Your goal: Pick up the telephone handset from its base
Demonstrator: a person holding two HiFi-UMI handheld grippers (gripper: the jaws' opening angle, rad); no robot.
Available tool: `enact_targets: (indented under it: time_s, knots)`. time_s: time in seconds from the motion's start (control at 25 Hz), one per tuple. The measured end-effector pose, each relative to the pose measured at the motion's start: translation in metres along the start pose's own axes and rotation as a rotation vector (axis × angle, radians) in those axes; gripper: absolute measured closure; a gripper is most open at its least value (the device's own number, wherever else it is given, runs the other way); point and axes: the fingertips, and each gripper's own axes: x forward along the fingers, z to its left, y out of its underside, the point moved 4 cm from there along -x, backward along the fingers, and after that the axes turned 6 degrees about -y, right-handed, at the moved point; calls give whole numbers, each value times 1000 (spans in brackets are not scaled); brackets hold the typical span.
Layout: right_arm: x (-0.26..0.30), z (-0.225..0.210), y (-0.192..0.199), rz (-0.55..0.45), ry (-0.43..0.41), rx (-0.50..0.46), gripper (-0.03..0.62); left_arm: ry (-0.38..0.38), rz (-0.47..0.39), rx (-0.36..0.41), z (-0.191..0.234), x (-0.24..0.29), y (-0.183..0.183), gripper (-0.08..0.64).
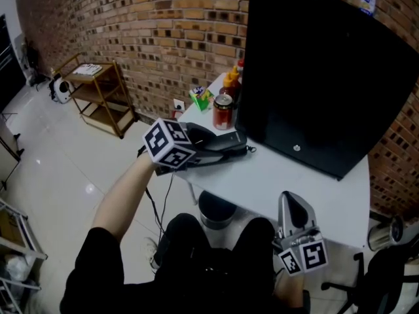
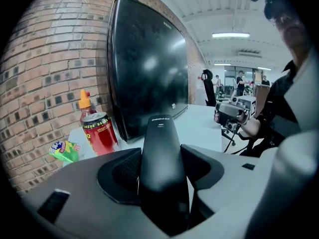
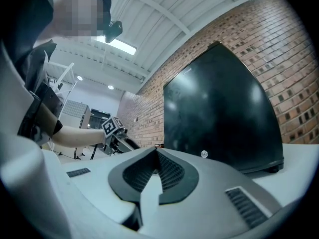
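Observation:
The black telephone handset (image 1: 221, 145) lies at the left corner of the white table (image 1: 294, 178); I cannot make out the base beneath it. My left gripper (image 1: 206, 150) reaches in from the left, its marker cube just behind. In the left gripper view the handset (image 2: 162, 168) fills the gap between the two dark pads (image 2: 119, 173), which sit against its sides. My right gripper (image 1: 292, 200) stands at the table's near edge, pointing upward, far from the phone. Its jaws (image 3: 155, 156) are shut, tips meeting, nothing between them.
A large black monitor (image 1: 321, 77) stands behind the phone. A red can (image 1: 223, 112), an orange-capped bottle (image 1: 230, 82) and a green packet (image 1: 201, 99) crowd the table's far left corner by the brick wall. A wooden cart (image 1: 98, 93) stands on the floor to the left.

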Motion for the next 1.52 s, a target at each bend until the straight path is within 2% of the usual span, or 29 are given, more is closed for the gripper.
enact_targets:
  time_s: [0.2, 0.36, 0.6, 0.8, 1.0, 1.28, 1.52]
  knots:
    - [1, -8, -2, -2, 1, -5, 583, -12, -140, -87, 5, -22, -7, 305]
    - [3, -12, -2, -12, -1, 19, 583, -8, -295, -176, 6, -43, -15, 307]
    - [4, -11, -10, -21, -37, 26, 583, -40, -493, -188, -1, -78, -7, 307]
    - [-2, -15, -16, -20, -20, 10, 583, -61, -641, -224, -1, -115, 8, 307]
    - [-7, -16, -17, -15, -3, 4, 583, -46, -788, -275, 2, -141, 12, 307]
    - [-14, -21, -14, -2, 13, 0, 583, -52, -851, -318, 1, -142, 27, 307]
    - [-20, -31, -16, -8, 29, 41, 583, -56, -881, -357, 0, -147, 42, 307]
